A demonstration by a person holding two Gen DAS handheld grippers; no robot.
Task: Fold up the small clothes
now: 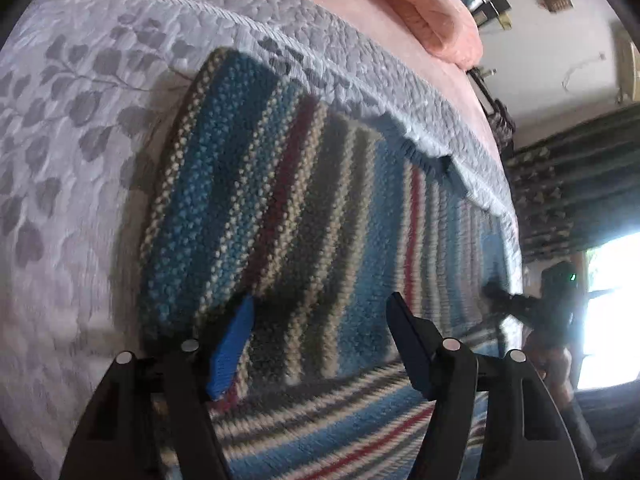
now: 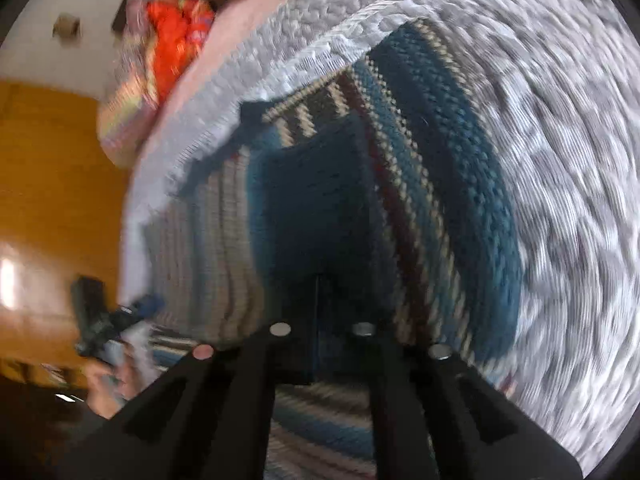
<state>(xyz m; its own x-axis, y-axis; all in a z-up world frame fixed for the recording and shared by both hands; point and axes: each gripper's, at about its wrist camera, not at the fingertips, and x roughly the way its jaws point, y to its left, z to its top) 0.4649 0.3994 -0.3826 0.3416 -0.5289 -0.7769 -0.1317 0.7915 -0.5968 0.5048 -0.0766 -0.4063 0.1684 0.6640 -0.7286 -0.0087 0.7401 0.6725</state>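
A striped knit garment point(image 1: 304, 208), in blue, beige, grey and maroon, lies on a grey leaf-patterned bedspread point(image 1: 68, 168). Its left part is folded over into a thick flap. My left gripper point(image 1: 320, 344) is open just above the garment, and its blue left pad point(image 1: 232, 352) is at the flap's near edge. Far to the right, a hand holds my right gripper point(image 1: 500, 300) at the garment's edge. The blurred right wrist view shows my right gripper point(image 2: 318, 308) shut on a raised dark blue fold of the garment point(image 2: 312, 208). The left gripper point(image 2: 120, 316) shows there at lower left.
A peach blanket point(image 1: 432, 12) lies bunched at the bed's far side. Orange-red clothes point(image 2: 176, 48) are piled near the bed edge. An orange wooden cabinet point(image 2: 52, 184) stands beyond the bed. A dark curtain point(image 1: 580, 184) and a bright window point(image 1: 608, 312) are off to the right.
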